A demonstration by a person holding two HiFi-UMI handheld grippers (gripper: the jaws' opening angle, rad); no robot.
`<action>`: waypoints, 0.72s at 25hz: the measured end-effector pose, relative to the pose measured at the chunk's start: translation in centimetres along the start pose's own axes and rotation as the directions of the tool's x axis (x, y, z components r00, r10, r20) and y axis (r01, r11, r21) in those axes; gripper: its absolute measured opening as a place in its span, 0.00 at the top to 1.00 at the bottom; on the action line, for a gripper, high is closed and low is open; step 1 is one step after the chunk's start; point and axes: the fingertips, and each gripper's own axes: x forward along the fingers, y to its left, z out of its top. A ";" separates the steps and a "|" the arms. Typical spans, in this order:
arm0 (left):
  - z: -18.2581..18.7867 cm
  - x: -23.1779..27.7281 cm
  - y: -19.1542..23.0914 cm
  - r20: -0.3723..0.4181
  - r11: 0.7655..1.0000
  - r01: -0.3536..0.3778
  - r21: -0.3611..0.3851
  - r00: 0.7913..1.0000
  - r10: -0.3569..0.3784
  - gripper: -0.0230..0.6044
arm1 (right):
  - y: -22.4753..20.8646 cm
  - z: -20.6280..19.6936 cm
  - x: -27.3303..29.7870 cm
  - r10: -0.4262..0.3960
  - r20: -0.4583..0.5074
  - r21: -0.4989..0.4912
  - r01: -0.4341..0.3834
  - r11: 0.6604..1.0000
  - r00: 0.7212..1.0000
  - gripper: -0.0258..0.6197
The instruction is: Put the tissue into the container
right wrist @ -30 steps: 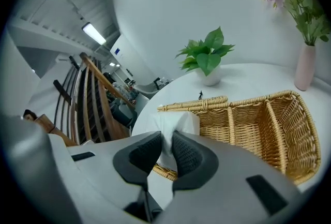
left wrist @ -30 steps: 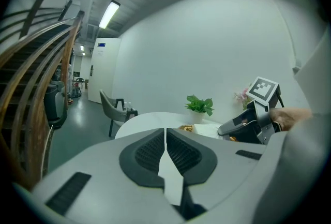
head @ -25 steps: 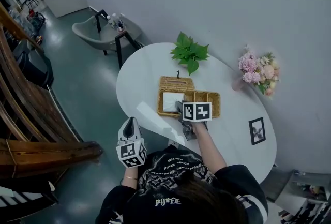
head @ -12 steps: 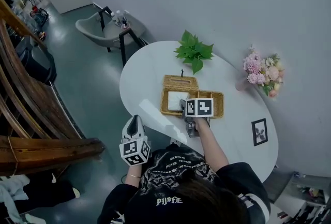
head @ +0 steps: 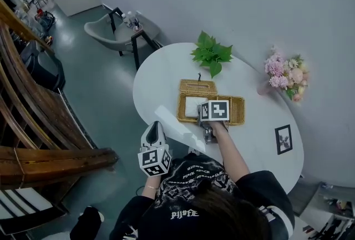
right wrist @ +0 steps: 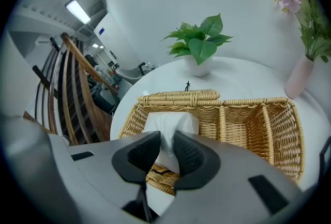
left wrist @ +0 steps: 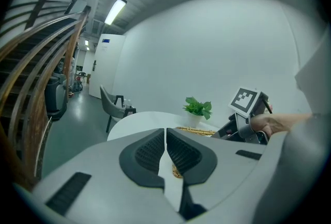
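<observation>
Right gripper (right wrist: 166, 137): over the wicker container (right wrist: 258, 101), jaws opening, with the pads touching the tissue (right wrist: 170, 122) on both sides.
Tissue: white, mostly inside the container's left compartment, its near end pinched between the right jaws.
Left gripper (left wrist: 165, 132): jaws closed together, nothing between them, held at the table (head: 166, 75) edge, well apart from the container.

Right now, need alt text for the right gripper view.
The right gripper has its jaws opening with a white tissue between them, over the left compartment of a wicker basket. Behind the basket, on the white table, stand a green potted plant and a pink vase of flowers.
</observation>
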 end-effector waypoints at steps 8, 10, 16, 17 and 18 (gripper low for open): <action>0.0 -0.5 0.6 -0.005 1.000 -0.016 0.000 1.000 0.016 0.91 | -0.1 -0.2 -0.6 -0.020 0.017 -0.006 0.020 1.000 1.000 0.64; -0.1 -0.5 0.5 -0.008 1.000 -0.009 0.005 1.000 0.009 0.91 | -0.1 -0.2 -0.8 -0.028 0.028 -0.012 0.028 1.000 0.999 0.61; -0.6 -0.4 -0.5 -0.014 0.999 0.035 0.013 0.999 -0.035 0.91 | 0.5 0.6 -3.0 -0.053 0.120 -0.114 0.067 0.991 0.991 0.59; -0.5 -0.4 -0.7 -0.013 0.999 0.047 0.018 0.999 -0.047 0.91 | 0.6 0.7 -3.5 -0.051 0.141 -0.122 0.068 0.990 0.989 0.59; -0.4 -0.4 -1.0 -0.011 0.998 0.060 0.022 0.998 -0.059 0.91 | 0.8 0.8 -4.0 -0.045 0.162 -0.127 0.066 0.990 0.986 0.59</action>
